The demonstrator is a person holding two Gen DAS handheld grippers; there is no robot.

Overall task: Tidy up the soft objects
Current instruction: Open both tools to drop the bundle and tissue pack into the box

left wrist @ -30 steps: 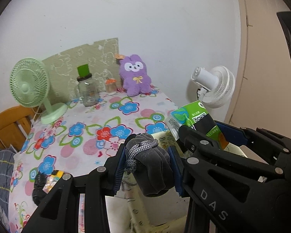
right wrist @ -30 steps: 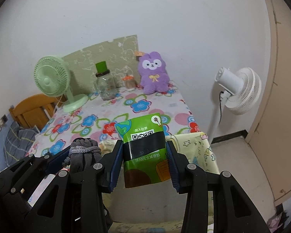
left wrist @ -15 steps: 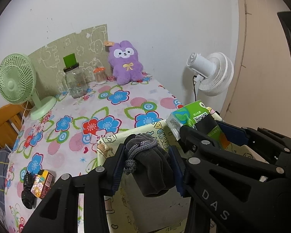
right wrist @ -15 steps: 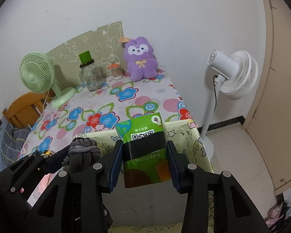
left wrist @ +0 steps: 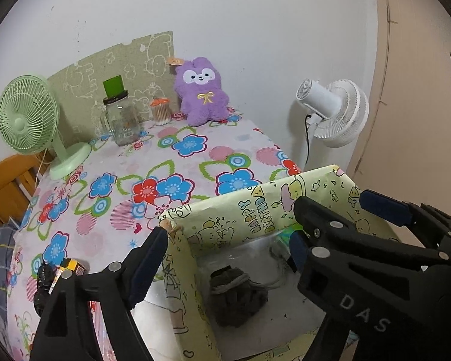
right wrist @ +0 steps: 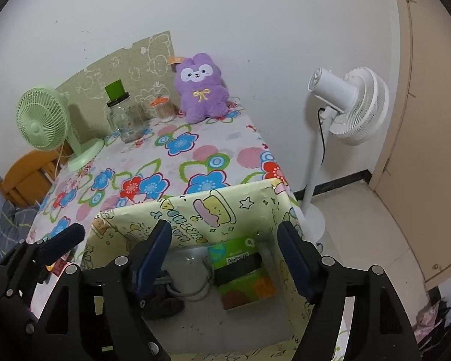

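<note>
Both grippers are over the open top of the yellow cartoon-print box (right wrist: 225, 210), and neither has hold of anything. The left gripper (left wrist: 225, 246) has its jaws spreading apart, blue pads wide, with nothing pinched between them; the grey rolled socks (left wrist: 237, 297) sit loose on the box floor below its fingertips, near the box's left wall. The right gripper (right wrist: 225, 252) is the same deal, jaws opening, pads clear of everything, and the green tissue pack (right wrist: 240, 267) lies flat on the box floor under it, toward the box's right wall. From the right wrist view you can also see the socks as a dark lump at the box's left side, partly hidden behind the gripper finger, so the two soft things are side by side in there but not touching as far as I can tell. There's something whitish and glossy on the box floor between them, can't make out what. The box stands at the near right corner of the table with the flowered cloth (left wrist: 177, 162). Way back from the box, against the wall, a purple plush bunny (right wrist: 200, 87) sits upright, with a glass jar (left wrist: 121, 120) and a green desk fan (left wrist: 30, 117) further left of it. A white standing fan (right wrist: 348, 105) is on the floor just right of the box.
</note>
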